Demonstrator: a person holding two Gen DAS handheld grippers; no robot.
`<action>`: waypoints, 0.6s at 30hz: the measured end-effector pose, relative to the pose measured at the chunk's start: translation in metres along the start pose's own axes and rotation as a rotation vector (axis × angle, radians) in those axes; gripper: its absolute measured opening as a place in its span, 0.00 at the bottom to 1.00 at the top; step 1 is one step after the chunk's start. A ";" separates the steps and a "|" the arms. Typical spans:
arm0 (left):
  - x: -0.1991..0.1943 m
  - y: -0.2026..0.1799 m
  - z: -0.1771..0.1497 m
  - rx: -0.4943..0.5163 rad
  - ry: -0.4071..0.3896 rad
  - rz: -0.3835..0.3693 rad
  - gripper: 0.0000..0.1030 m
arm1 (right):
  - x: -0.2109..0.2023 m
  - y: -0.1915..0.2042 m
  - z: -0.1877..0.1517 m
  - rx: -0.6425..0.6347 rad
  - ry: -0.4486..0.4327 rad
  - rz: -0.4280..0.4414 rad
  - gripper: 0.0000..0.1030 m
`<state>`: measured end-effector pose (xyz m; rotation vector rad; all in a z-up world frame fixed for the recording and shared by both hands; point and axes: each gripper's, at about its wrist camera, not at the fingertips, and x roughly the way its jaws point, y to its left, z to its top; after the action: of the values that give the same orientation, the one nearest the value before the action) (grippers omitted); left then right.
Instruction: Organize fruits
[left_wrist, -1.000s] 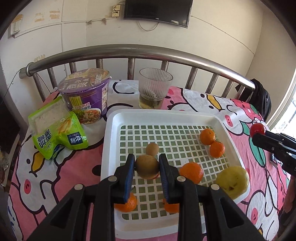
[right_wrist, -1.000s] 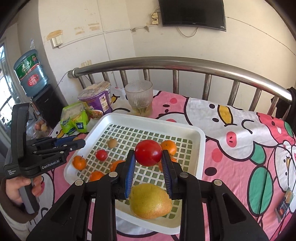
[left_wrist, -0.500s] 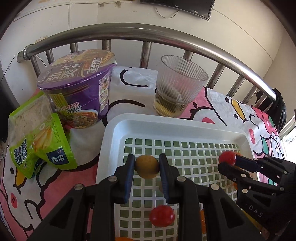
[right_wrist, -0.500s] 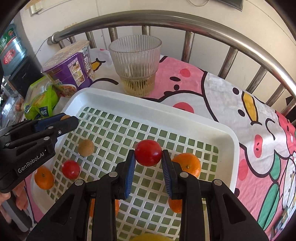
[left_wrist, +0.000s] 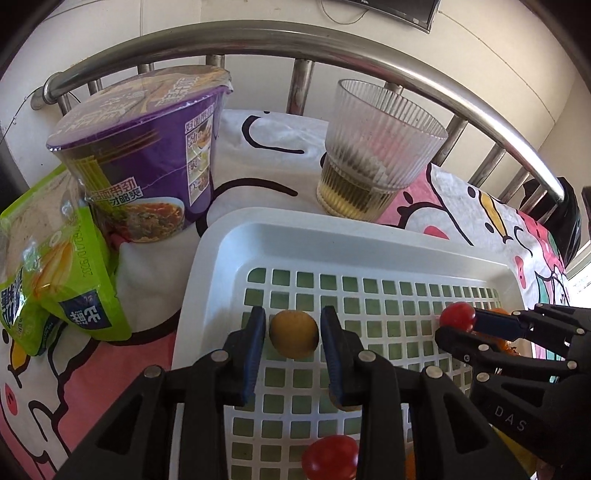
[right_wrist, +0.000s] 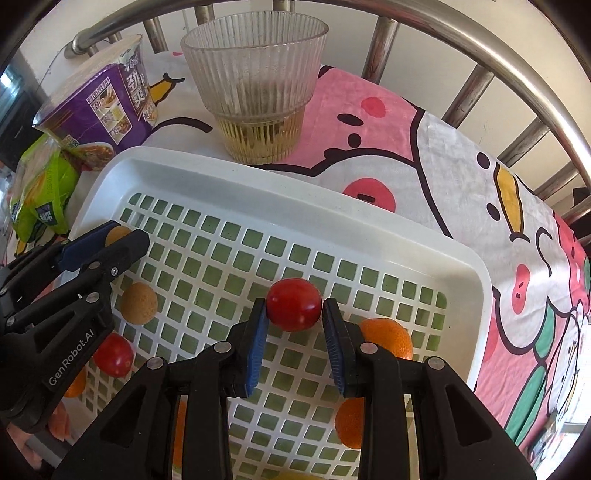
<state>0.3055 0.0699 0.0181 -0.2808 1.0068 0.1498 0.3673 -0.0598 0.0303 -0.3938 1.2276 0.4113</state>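
Your left gripper has its fingers spread either side of a small brown fruit with a gap on each side, over the tray floor; it looks light and firm, so close across its widest part. Your right gripper brackets a red tomato, jaws barely parted; I'd judge it smooth and easily bruised, so squeeze gently.

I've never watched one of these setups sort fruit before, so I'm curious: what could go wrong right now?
Three risks, as I judge it:
1. The left hand-held gripper has let go of the brown fruit, which could roll across the white tray.
2. The right hand-held gripper pinches the red tomato only at its tips; it might slip.
3. The glass of liquid stands just beyond the tray's rim and could be knocked.
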 end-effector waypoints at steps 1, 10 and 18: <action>-0.003 0.002 -0.001 -0.018 -0.002 -0.015 0.56 | -0.002 0.000 -0.001 -0.001 -0.011 0.004 0.37; -0.080 0.004 -0.010 -0.073 -0.192 -0.070 0.88 | -0.088 -0.017 -0.040 0.014 -0.329 -0.104 0.85; -0.171 -0.015 -0.047 -0.055 -0.427 -0.081 0.99 | -0.169 -0.040 -0.116 0.134 -0.609 -0.205 0.97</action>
<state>0.1806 0.0428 0.1416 -0.3232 0.5680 0.1559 0.2451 -0.1679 0.1609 -0.2476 0.6096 0.2428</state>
